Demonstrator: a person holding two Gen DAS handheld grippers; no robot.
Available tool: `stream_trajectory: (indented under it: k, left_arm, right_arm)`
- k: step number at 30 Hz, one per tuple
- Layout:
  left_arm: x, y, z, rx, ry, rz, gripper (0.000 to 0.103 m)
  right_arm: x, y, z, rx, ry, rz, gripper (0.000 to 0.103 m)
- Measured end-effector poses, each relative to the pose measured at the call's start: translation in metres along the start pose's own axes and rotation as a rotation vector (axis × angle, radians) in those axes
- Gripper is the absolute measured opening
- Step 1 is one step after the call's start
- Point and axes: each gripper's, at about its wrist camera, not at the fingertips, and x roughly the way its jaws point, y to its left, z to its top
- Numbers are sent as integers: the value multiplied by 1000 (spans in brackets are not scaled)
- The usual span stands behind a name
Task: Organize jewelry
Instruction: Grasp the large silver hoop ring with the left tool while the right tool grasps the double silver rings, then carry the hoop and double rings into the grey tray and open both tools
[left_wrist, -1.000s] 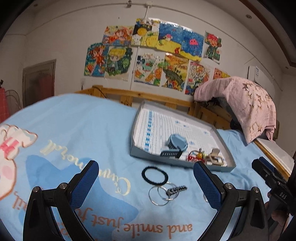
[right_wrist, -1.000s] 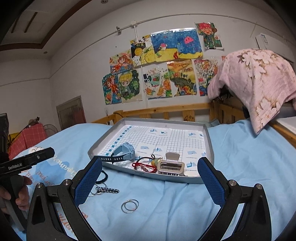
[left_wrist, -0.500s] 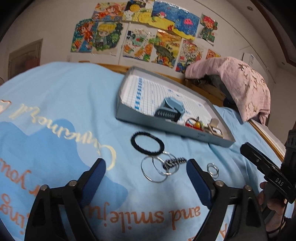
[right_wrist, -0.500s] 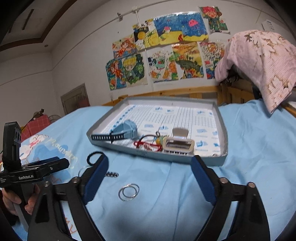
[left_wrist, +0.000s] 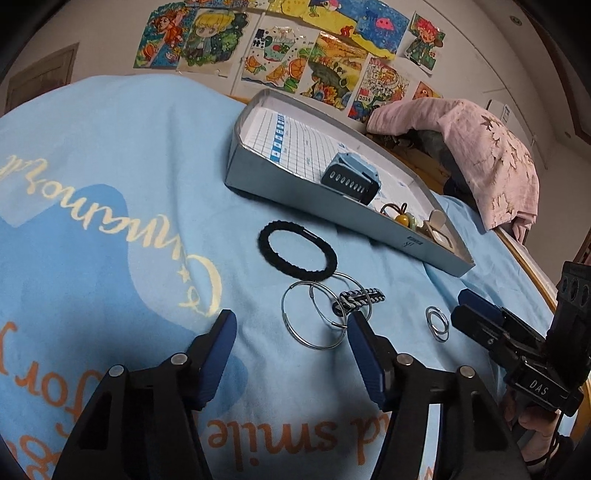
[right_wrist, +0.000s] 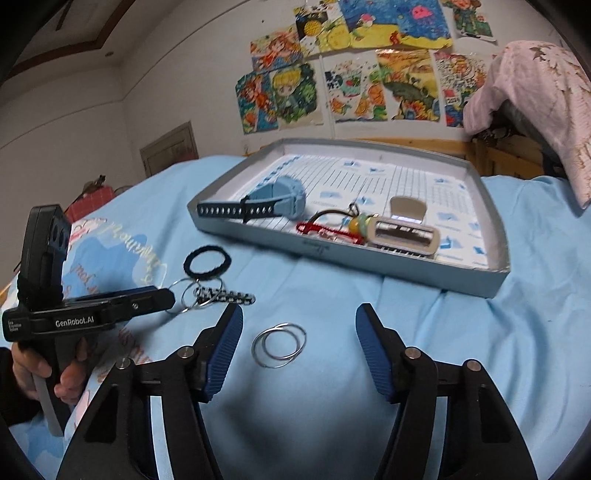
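Blue bedspread (left_wrist: 110, 155) bears striped clip (left_wrist: 360, 298) lengthwise toward tray (left_wrist: 332, 206).

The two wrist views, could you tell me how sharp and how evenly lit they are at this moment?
Left wrist view: sharp on the black hair tie and hoops; fisheye bends the tray edge; corners go dark. Right wrist view: softer, the watch and hair clip slightly blurred; dim indoor light, no glare.

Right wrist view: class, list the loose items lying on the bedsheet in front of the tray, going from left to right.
Black hair tie → beaded clip → pair of small silver rings.
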Motion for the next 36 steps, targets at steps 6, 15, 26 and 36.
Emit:
stream_trajectory:
  k: [6,15,26,36]
  left_arm:
    - [5,1,0,-10,21,6,34]
    - [9,3,-2,-6,34,0,8]
    - [-9,-12,0,53,-17,-1,3]
    - [-45,-53,22,163,-65,58,3]
  right_arm:
    - [6,3,-4,-2,41,24,50]
    - [18,14,-7,-35,104,31,38]
    - [18,18,-8,-44,104,43,27]
    - [-11,13,-3,-22,-25,61,27]
